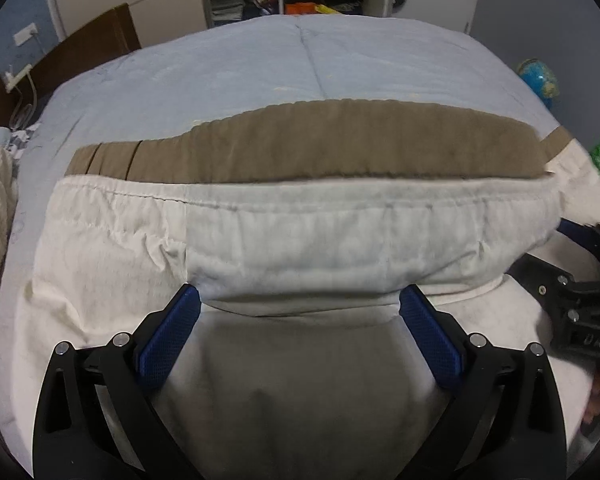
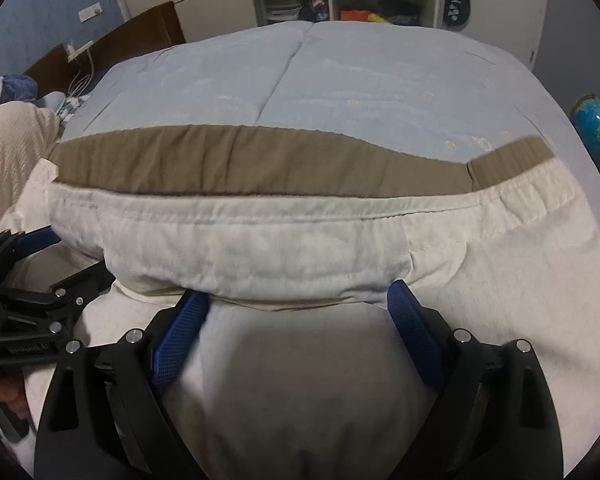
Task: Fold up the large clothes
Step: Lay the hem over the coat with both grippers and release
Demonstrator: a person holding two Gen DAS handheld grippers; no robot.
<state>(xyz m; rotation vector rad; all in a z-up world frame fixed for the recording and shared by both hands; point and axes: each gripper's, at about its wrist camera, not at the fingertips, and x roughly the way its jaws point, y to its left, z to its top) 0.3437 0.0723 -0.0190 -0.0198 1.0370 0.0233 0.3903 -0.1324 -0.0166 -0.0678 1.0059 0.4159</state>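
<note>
The left tongs [image 1: 300, 300] stood apart, gripping nothing, the folded edge of the garment [image 1: 300, 236] lying between their tips. The garment lay on the bed [image 1: 260, 76]. The right tongs [image 2: 298, 300] stood apart likewise at the same edge.

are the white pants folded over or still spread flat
Folded over: the white pants have a doubled layer whose hem lies by the tan waistband, on the bed.
</note>
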